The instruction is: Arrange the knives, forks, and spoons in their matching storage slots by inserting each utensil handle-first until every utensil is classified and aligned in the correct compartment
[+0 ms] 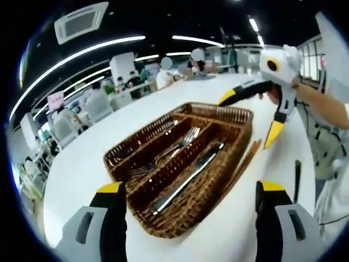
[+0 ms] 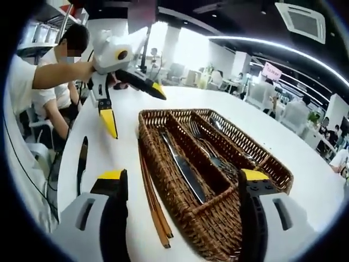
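A brown wicker tray point(image 1: 163, 226) point(image 2: 212, 240) with three long slots and one cross slot lies on a white table point(image 1: 82, 174) point(image 2: 305, 191). A knife point(image 1: 188, 183) point(image 2: 182, 164) lies in one outer slot, forks point(image 1: 174, 150) point(image 2: 210, 153) in the middle slot, and spoons point(image 1: 144, 139) point(image 2: 240, 150) in the other outer slot. My left gripper point(image 1: 191, 188) point(image 2: 133, 109) is open and empty at one end of the tray. My right gripper point(image 2: 182, 174) point(image 1: 250, 115) is open and empty at the opposite end. Neither touches a utensil.
Brown chopsticks point(image 1: 245, 161) point(image 2: 152, 202) lie on the table along the tray's knife side. A dark slender utensil point(image 1: 297, 180) point(image 2: 82, 158) lies further out near the table edge. A person's arm point(image 1: 322, 103) point(image 2: 54, 73) reaches in there. People sit at tables behind.
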Demonstrator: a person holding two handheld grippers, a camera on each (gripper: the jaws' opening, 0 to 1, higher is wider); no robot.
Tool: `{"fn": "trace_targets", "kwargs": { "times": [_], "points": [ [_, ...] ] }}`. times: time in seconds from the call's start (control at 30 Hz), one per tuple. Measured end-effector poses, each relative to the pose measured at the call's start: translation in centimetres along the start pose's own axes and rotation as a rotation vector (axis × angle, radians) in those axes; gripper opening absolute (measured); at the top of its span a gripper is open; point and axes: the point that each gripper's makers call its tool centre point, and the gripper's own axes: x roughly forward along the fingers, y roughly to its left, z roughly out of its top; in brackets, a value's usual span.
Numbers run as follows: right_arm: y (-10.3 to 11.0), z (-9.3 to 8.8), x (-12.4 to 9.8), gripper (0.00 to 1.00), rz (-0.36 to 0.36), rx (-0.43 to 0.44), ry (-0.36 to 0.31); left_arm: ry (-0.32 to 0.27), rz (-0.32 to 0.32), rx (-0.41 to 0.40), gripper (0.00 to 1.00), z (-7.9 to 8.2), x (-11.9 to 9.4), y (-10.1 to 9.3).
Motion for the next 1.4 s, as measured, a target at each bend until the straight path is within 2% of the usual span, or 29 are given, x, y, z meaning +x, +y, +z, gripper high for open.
{"fn": "trace_targets", "kwargs": {
  "times": [0.4, 0.57, 0.9, 1.13, 1.4],
  "points": [
    [0.6, -0.8, -0.6, 0.87, -0.007, 0.029, -0.015, -0.026, 0.000, -0.003, 1.00, 0.1, -0.7, -1.0],
    [0.7, -0.8, -0.9, 0.87, -0.008, 0.046, -0.034, -0.058, 0.005, -0.026, 1.00, 0.2, -1.2, -1.3],
    [0.8, -1.1, -1.0, 0.87, -0.010, 0.032, -0.040, -0.089, 0.002, -0.042, 1.00, -0.1, -1.8, -2.3],
    [0.8, -1.1, -1.7, 0.87, -0.010, 0.049, -0.055, -0.088, -0.015, -0.055, 1.00, -0.4, -1.9, -3.0],
    [2.3, -1.5, -2.1, 0.86, 0.005, 0.049, -0.063, -0.089, -0.042, -0.057, 1.00, -0.7, -1.9, -4.4]
  ]
}}
